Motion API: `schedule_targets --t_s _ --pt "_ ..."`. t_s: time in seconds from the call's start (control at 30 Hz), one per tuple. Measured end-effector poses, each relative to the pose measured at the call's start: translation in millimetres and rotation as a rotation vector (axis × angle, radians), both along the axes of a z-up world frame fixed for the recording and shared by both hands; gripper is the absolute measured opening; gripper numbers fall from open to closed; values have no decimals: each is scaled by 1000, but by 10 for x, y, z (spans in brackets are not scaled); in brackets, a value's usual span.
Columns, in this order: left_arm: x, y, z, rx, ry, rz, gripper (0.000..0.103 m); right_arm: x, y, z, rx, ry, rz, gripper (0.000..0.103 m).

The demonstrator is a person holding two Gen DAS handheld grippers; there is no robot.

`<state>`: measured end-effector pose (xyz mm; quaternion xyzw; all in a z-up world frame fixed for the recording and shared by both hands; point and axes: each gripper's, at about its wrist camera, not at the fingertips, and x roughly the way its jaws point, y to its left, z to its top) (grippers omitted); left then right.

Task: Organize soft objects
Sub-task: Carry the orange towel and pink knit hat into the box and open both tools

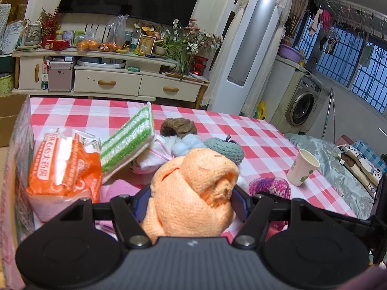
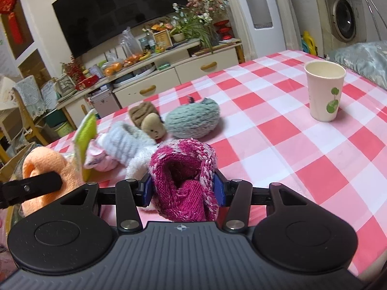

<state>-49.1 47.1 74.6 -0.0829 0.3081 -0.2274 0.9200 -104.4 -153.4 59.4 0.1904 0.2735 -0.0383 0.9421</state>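
Gripping a bundled orange cloth, the left gripper sits just above the near-left part of the worktop, close to an orange packet and a green striped sponge. The right gripper is clenched on a pink knitted sock. Beyond both lie a grey-green yarn ball, a pale blue sock and a brown sock. To the right the checked cloth is bare up to a paper cup near the far edge.
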Motion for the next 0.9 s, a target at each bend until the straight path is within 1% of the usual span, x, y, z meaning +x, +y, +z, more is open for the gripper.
schedule_targets --t_s 0.2,0.53,0.73,0.9 --pt "-38 140 76 -21 -19 18 67 25 150 102 -9 -21 47 61" --pt "-82 475 286 -69 -73 83 67 134 531 380 -23 -108 160 61" --pt "-64 707 383 -56 -91 157 67 266 824 452 -25 -129 271 61" --pt "-12 933 427 -34 -95 248 67 400 1088 544 -38 -155 371 61"
